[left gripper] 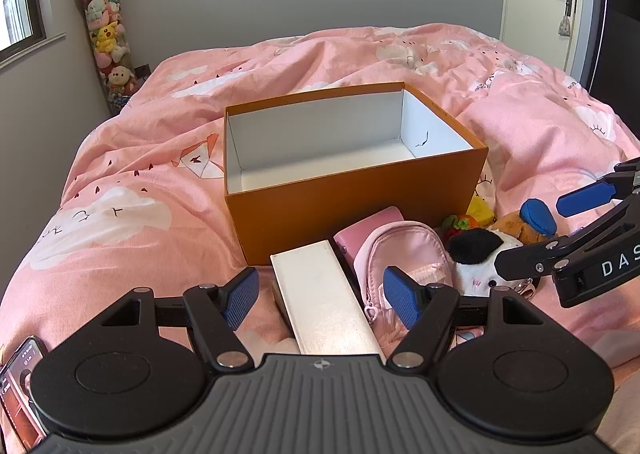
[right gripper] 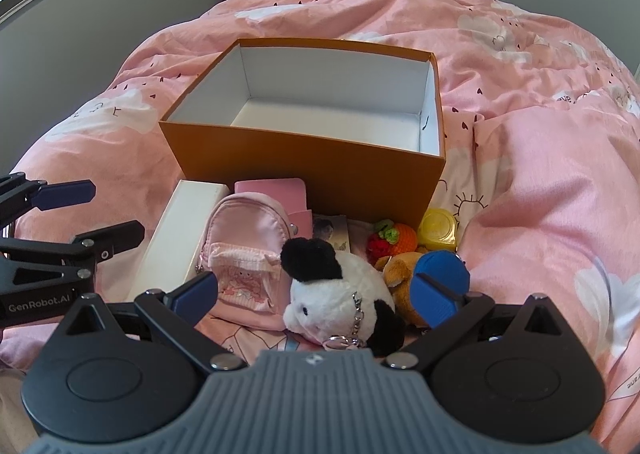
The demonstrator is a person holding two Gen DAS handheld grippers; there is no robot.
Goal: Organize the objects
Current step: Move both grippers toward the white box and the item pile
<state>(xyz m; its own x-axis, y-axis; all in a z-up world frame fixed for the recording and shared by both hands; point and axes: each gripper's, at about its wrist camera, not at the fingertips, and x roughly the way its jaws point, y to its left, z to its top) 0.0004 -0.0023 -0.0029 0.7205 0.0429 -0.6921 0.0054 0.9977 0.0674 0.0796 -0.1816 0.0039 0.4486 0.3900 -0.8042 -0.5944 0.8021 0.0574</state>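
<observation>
We are holding the left hand-held gripper (left gripper: 319, 296) spread around a smooth white slab (left gripper: 326, 302), the right hand-held gripper (right gripper: 316, 292) spread over a fluffy panda plush (right gripper: 340, 294), facing a rigid orange cardboard box (right gripper: 312, 170).

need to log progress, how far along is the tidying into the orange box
Done: nothing yet; the orange box shows only its bare white inside. In hand: nothing gripped; the left gripper stands open around the white box, the right gripper open around the panda plush. Left: those two, plus the pink mini backpack, pink wallet, crochet fruit, yellow container and brown plush, all on the bed in front of the box.
</observation>
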